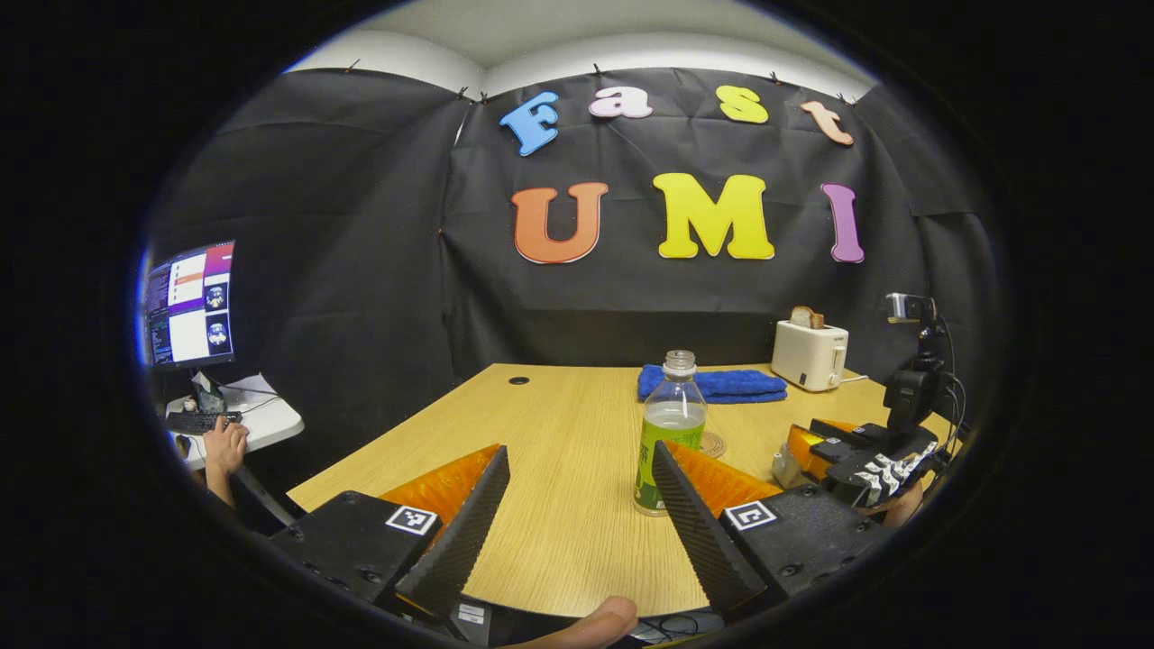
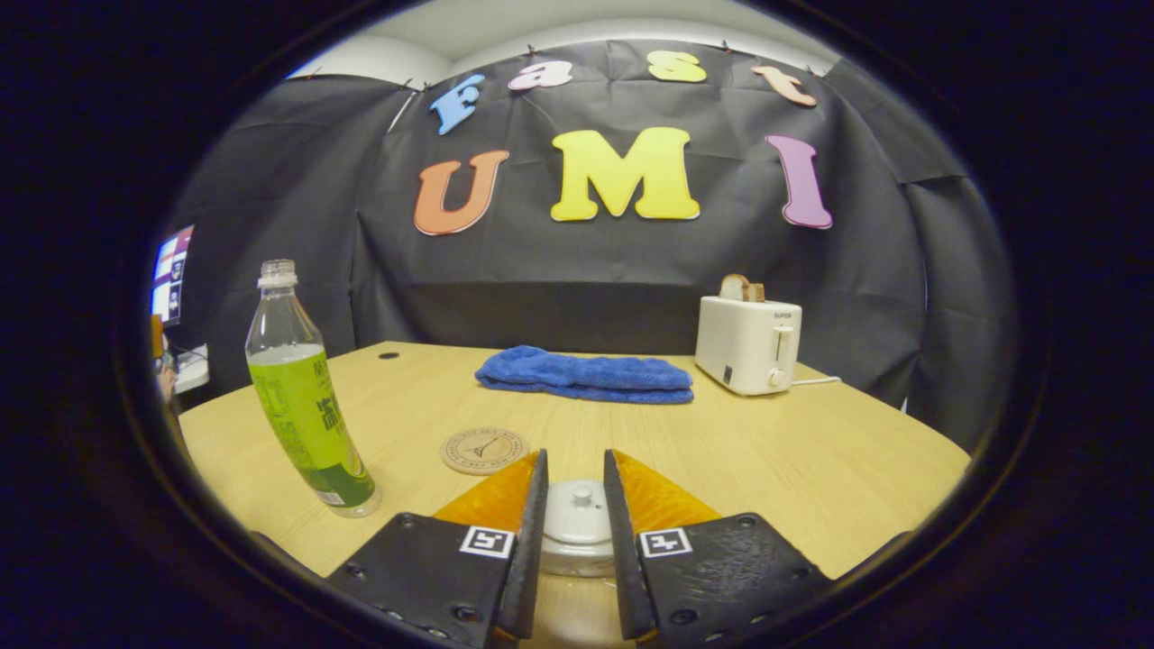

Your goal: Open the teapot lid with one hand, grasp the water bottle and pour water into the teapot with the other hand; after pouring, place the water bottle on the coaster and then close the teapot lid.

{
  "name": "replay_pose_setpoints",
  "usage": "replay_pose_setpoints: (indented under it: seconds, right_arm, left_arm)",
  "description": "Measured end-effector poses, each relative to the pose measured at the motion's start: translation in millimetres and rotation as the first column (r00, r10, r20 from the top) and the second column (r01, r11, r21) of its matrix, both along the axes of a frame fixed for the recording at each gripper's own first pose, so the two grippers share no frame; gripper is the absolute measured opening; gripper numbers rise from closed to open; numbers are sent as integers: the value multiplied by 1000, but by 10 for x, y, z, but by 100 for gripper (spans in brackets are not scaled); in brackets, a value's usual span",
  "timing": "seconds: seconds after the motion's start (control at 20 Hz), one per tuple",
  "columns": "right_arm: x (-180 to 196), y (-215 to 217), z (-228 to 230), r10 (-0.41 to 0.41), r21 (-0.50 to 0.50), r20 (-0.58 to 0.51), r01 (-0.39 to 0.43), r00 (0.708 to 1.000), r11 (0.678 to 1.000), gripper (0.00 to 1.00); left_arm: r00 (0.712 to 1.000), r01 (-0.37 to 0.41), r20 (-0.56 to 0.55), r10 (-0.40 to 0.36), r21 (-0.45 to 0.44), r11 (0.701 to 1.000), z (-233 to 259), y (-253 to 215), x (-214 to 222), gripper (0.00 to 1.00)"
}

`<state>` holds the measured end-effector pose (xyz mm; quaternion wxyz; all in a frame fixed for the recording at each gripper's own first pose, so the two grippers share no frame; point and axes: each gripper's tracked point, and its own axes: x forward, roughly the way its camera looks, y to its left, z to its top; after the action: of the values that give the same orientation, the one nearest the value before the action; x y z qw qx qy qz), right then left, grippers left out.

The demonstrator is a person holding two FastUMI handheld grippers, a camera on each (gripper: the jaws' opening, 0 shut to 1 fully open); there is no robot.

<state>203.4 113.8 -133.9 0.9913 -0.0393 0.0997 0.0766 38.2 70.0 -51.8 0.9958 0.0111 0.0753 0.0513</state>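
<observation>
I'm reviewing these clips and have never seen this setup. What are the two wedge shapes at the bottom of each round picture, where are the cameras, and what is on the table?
No robot arm here: a person carries a hand-held gripper in each hand, and a fisheye camera rides on each, looking along its two fingers. Those fingers are the wedges.

In the left gripper view, the left hand-held gripper is open, near the clear plastic water bottle with a green label, not gripping it. The other hand-held gripper shows at the far right.

In the right gripper view, the right hand-held gripper has its fingers on either side of the white teapot lid with a small knob; whether they press on it is unclear.

On the light wooden table also lie a round cork coaster, a folded blue towel and a white toaster.
</observation>
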Motion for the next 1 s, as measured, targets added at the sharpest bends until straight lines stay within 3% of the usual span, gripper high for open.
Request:
replay_pose_setpoints:
  seconds: [0.1, 0.15, 0.4, 0.5, 0.65, 1.0]
  right_arm:
    - [-3, 26, -12, 14, 4, -2, -14, 1000, 1000, 35]
    - [32, 13, -13, 13, 16, -3, -13, 1000, 1000, 22]
    - [22, -8, -4, 16, 3, 1, -16, 1000, 1000, 22]
    - [63, -67, 7, -11, 21, 5, 11, 1000, 1000, 1]
    - [44, -41, 37, -4, 5, 10, 4, 1000, 1000, 1]
    - [-40, -46, 322, 42, 74, 49, -46, 998, 996, 0]
  left_arm:
    - [1000, -1, -7, 1, -1, 1000, -22, -5, -3, 99]
    - [1000, 0, -8, 0, -5, 1000, -22, -15, -8, 100]
    - [1000, 6, -2, -6, -7, 1000, -9, -24, -7, 100]
    - [1000, 2, -9, -2, -9, 1000, -35, -12, 8, 100]
    - [1000, -3, -18, 2, -8, 1000, -78, 7, 41, 100]
    - [998, 52, -33, -52, -24, 998, -256, -122, 181, 100]
